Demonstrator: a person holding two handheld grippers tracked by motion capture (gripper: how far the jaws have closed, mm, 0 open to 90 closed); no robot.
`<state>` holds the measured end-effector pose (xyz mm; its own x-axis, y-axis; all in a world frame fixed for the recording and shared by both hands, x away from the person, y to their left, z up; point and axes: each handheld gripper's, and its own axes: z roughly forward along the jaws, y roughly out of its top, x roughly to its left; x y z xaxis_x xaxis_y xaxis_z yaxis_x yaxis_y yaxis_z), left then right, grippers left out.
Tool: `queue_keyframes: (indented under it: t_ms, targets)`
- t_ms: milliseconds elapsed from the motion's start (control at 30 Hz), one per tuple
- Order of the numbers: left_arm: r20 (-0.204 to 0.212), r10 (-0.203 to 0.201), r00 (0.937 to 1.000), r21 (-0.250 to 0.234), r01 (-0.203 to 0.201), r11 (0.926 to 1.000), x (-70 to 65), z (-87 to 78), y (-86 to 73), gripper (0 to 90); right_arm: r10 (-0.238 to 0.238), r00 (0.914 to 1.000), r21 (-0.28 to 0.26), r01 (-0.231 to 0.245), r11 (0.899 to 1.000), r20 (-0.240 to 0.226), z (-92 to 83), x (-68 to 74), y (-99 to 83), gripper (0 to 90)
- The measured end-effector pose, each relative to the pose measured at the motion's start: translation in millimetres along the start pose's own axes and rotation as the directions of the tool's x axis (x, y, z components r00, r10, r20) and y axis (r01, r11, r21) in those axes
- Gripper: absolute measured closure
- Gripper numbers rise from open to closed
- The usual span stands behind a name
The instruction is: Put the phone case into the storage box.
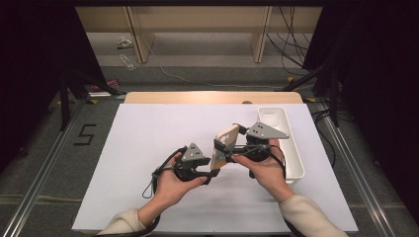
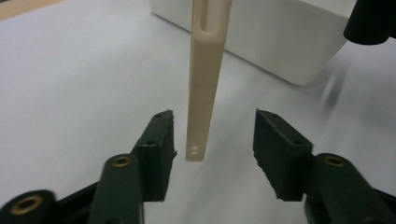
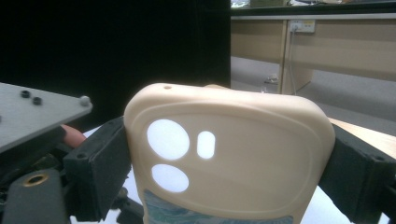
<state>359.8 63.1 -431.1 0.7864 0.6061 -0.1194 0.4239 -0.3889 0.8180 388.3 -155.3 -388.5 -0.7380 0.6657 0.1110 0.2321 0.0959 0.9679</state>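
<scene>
Phone case between level hand-held grippers

Your white-covered rectangular worktop with its pale wooden far edge stands on a grey carpeted floor that bears a black taped figure five. Beyond it you face light wooden shelving, loose black cables and dark curtains on both sides.
</scene>
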Motion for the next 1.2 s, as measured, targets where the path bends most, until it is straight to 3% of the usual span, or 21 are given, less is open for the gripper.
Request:
queue_keyframes:
  t_ms: [233, 333, 400, 767, 1200]
  targets:
    - [0.013, 0.036, 0.9993, 0.040, -0.036, 0.9985, 1.6, -6.0, -1.6, 16.2, -0.004, 1.0000, -0.007, 0.004, 1.000, 0.008, -1.7, -1.6, 1.6, 12.5]
    - [0.014, 0.060, 0.9981, 0.051, -0.060, 0.9969, 2.0, -8.6, -3.7, 11.4, -0.006, 0.9999, -0.003, 0.006, 1.000, 0.009, -2.0, -2.1, 1.7, 12.5]
    - [0.020, 0.065, 0.9977, 0.070, -0.067, 0.9953, 2.7, -10.2, -4.8, 0.9, -0.004, 0.9999, -0.003, 0.004, 1.000, 0.010, -2.0, -2.1, 1.7, 12.5]
    - [-0.028, 0.063, 0.9976, 0.080, -0.061, 0.9950, 10.2, -24.6, -13.5, 0.0, -0.008, 0.9998, -0.007, 0.008, 1.000, 0.016, -3.2, -3.3, 3.2, 12.5]
    - [-0.049, 0.058, 0.9971, 0.063, -0.055, 0.9965, 17.5, -40.5, -21.0, 0.0, -0.008, 0.9996, -0.013, 0.008, 1.000, 0.026, -6.1, -6.0, 6.2, 12.5]
